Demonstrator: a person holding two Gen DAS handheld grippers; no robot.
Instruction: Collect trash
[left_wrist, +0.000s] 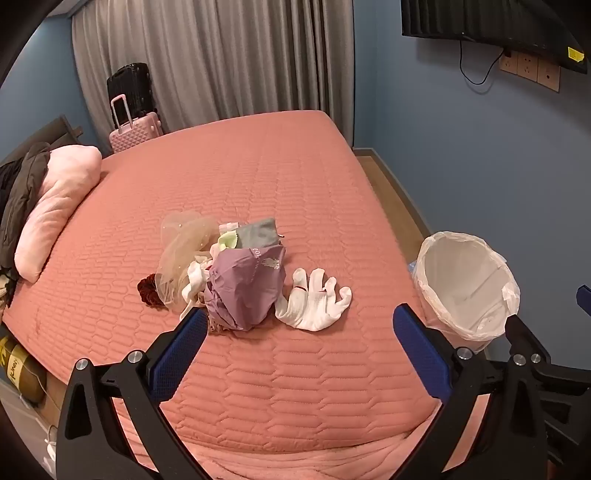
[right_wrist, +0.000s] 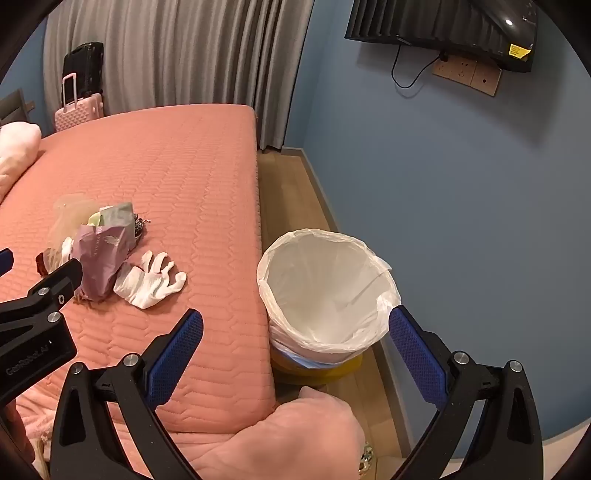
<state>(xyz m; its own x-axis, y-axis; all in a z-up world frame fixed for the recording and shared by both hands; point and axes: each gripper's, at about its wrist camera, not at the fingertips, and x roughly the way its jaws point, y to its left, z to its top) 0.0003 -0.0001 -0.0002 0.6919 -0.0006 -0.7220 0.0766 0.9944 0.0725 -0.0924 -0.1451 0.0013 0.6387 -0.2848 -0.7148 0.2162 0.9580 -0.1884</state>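
Both hand-held grippers, left (left_wrist: 300, 325) and right (right_wrist: 295, 326), gape empty above bed edge (right_wrist: 264, 295).

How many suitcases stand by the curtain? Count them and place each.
2. A pink suitcase stands on the floor past the far corner of the bed, handle raised. A black suitcase stands right behind it, against the curtain. Others could be hidden behind the bed.

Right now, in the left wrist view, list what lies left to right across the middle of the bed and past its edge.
Pink pillow → dark red scrunchie → purple bag → white gloves → lined trash bin.
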